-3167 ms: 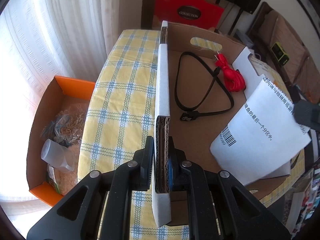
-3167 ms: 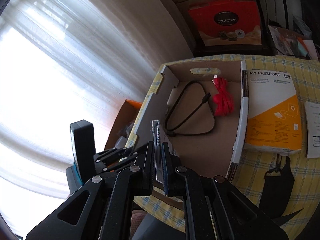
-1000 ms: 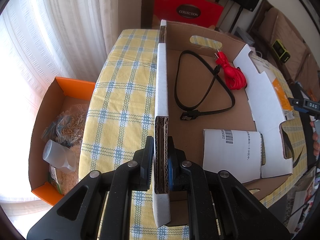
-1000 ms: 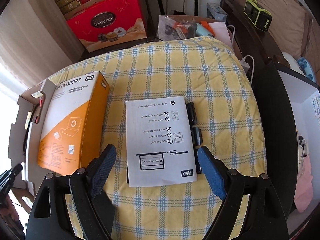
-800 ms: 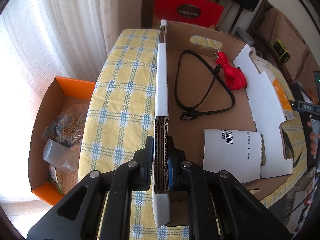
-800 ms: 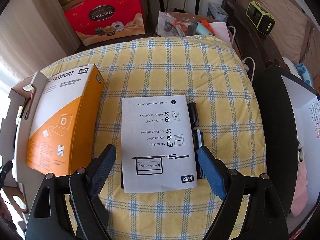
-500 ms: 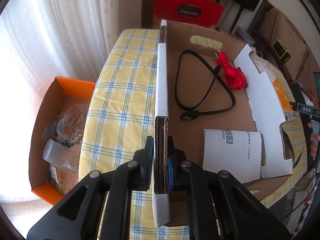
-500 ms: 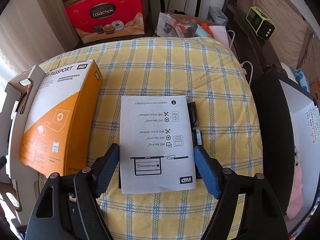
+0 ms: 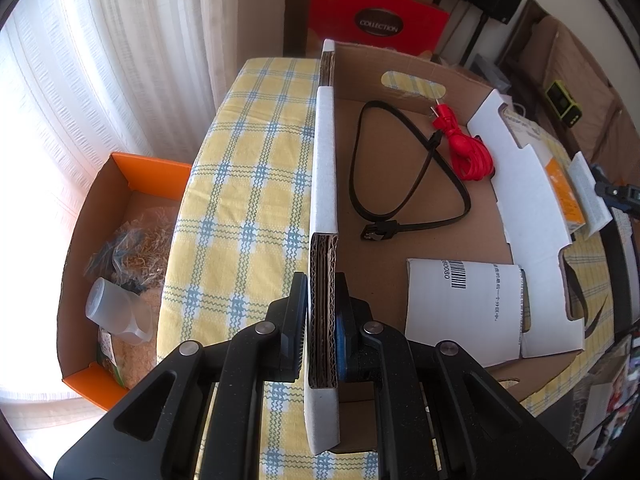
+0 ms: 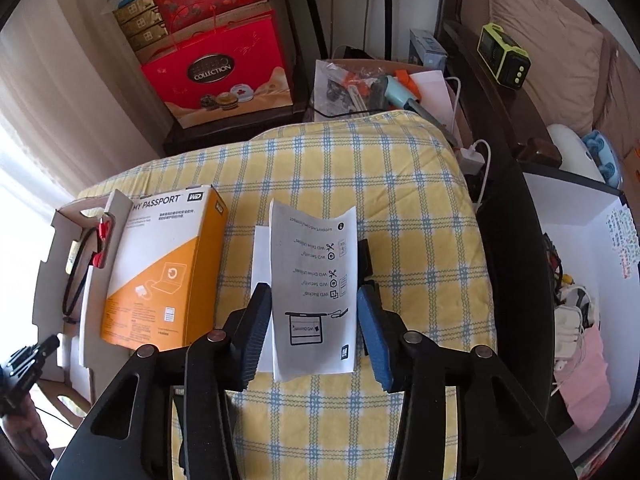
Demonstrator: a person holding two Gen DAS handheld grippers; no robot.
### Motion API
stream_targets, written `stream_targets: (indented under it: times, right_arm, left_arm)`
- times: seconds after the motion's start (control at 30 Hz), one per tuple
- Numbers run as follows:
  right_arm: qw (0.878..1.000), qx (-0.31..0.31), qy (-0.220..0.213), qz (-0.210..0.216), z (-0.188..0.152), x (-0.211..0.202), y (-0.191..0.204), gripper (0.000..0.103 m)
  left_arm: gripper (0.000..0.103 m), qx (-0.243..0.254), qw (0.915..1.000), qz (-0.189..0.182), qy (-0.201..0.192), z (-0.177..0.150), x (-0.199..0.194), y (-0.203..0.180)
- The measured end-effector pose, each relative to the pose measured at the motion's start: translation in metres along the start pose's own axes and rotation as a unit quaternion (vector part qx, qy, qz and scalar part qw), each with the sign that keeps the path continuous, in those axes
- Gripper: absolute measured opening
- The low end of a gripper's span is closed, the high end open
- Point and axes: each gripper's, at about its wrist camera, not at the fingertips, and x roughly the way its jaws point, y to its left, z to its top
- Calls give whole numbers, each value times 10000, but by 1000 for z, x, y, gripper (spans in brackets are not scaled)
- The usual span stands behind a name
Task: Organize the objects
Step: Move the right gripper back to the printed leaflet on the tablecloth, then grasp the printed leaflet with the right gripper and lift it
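My left gripper [image 9: 322, 320] is shut on the left wall of a shallow cardboard box [image 9: 324, 184]. Inside the box lie a black cable [image 9: 404, 184], a red cable bundle [image 9: 468, 152] and a white barcoded paper [image 9: 464, 312]. In the right wrist view my right gripper [image 10: 312, 332] is partly closed around a white WD instruction leaflet [image 10: 316, 280], which buckles upward between the pads; whether it is pinched firmly I cannot tell. A black object [image 10: 365, 260] lies under the leaflet. An orange and white My Passport box [image 10: 160, 268] lies to its left, beside the cardboard box [image 10: 52, 264].
The table has a yellow checked cloth [image 10: 340, 168]. An orange box [image 9: 116, 264] with packing material and a clear cup stands on the floor at left. A red Collection gift box [image 10: 216, 76] stands behind the table. Dark furniture [image 10: 508, 264] borders the table's right edge.
The right gripper let go of the barcoded paper into the box, swung over to the leaflet and has narrowed around it, so the leaflet now arches up. The left gripper has not moved.
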Motion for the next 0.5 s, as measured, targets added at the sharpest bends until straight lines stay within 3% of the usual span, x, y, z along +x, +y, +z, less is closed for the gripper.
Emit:
stream_targets:
  times: [0.07, 0.23, 0.5]
  right_arm:
    - [10000, -58, 18, -9, 0, -1, 2, 30]
    - [9998, -122, 133, 79, -5, 6, 6, 21]
    - [9997, -101, -81, 219, 0, -17, 12, 19]
  left_arm:
    - [11, -7, 10000, 3, 1, 0, 0, 0]
    - [11, -20, 10000, -23, 7, 1, 0, 0]
    - [11, -36, 10000, -42, 18, 2, 0, 1]
